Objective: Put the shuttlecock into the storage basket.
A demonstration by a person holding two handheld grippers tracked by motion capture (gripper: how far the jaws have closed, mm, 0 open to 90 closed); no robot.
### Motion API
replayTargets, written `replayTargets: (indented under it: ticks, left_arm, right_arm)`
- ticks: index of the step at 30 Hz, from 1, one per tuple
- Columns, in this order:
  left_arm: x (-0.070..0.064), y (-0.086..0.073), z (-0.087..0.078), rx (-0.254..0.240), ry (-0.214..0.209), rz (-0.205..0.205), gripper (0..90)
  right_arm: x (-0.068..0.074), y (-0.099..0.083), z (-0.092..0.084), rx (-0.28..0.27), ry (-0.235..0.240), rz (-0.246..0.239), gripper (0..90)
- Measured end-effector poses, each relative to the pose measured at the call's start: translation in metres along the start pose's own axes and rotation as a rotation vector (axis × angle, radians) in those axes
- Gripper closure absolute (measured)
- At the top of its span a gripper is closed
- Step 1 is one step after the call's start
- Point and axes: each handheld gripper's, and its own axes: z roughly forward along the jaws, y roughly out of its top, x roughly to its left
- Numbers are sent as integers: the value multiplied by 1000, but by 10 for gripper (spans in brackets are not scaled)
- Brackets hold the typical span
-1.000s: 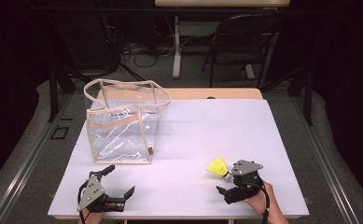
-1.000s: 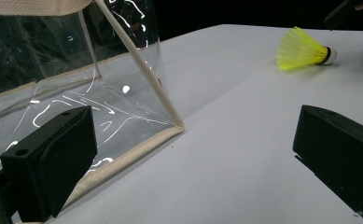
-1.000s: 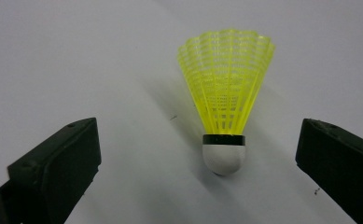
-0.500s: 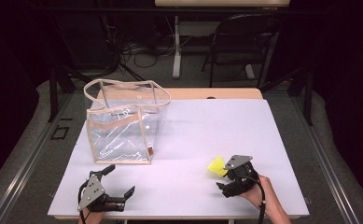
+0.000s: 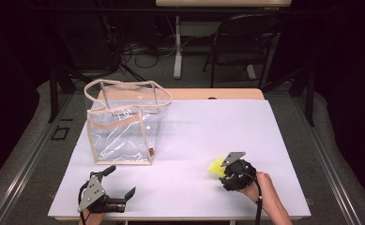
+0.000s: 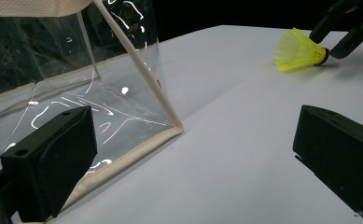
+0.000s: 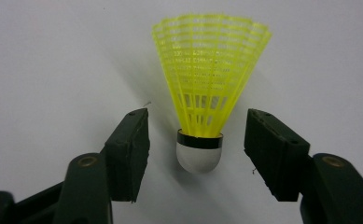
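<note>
Closing my right gripper [image 7: 195, 154] around the yellow shuttlecock [image 7: 209, 79] at frame centre — jaws either side of its white cork, not yet touching. It lies on the white table [image 5: 194, 136], lower right in the high view. My left gripper [image 5: 117, 183] — jaws apart, empty — sits beside the clear bag [image 5: 124, 124].

Ahead of me a clear plastic tote bag with beige trim [image 5: 124, 124] stands upright on my white table [image 5: 227, 126], a black folding chair [image 5: 243, 44] beyond

R gripper [image 7: 195, 154] jaws closing, still apart; L gripper [image 5: 117, 185] wide.
</note>
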Motion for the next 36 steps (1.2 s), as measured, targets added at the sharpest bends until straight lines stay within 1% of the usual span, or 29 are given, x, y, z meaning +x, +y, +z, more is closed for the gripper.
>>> replayTargets:
  ticks: [2, 3, 4, 5, 8, 9, 12, 13, 16, 19, 21, 23, 26, 27, 31, 34, 35, 36]
  left_arm:
    - [0, 0, 0, 0, 0, 2, 0]
    - [0, 0, 0, 0, -1, 3, 0]
    - [0, 0, 0, 0, -1, 3, 0]
    - [0, 0, 0, 0, -2, 2, 0]
    - [0, 0, 0, 1, -5, 0, 0]
    - [-1, 0, 0, 1, -6, 0, 0]
    - [-1, 0, 0, 0, -7, 4, 0]
    - [-1, 0, 0, 1, -8, 5, 0]
    - [-1, 0, 0, 0, -9, 0, 0]
    - [-1, 0, 0, 1, -11, 2, 0]
    - [-1, 0, 0, 2, -12, 3, 0]
    - [-1, 0, 0, 2, -12, 2, 0]
    - [-1, 0, 0, 2, -14, 4, 0]
    - [-1, 0, 0, 4, -15, 6, 0]
    - [-2, 0, 0, 3, -17, 5, 0]
    - [-1, 1, 0, 1, -16, 9, 0]
    - [-2, 1, 0, 1, -15, 7, 0]
    - [-1, 1, 0, 1, -15, 9, 0]
  right_arm:
    - [0, 1, 2, 11, -5, -2, 436]
    - [1, 1, 3, 23, 1, 8, 451]
    - [1, 1, 3, 23, 1, 8, 451]
    - [1, 1, 5, 36, -1, 1, 475]
    - [1, 1, 6, 45, -3, -2, 494]
    - [1, 1, 8, 51, -4, 2, 523]
    - [1, 1, 9, 62, -9, 7, 534]
    - [1, 1, 11, 62, -5, -2, 545]
    - [1, 1, 12, 71, -8, 0, 559]
    - [1, 1, 13, 89, -25, -4, 585]
    - [1, 1, 13, 90, -26, 4, 589]
    - [0, 0, 13, 97, -35, -2, 619]
    - [0, 0, 13, 93, -27, 5, 632]
    - [-1, 0, 13, 94, -27, -4, 639]
    - [-1, 0, 13, 94, -26, -11, 644]
    - [0, 0, 12, 97, -19, -5, 646]
    - [-1, -1, 12, 83, -16, -9, 645]
    - [0, -1, 11, 85, -18, -7, 646]
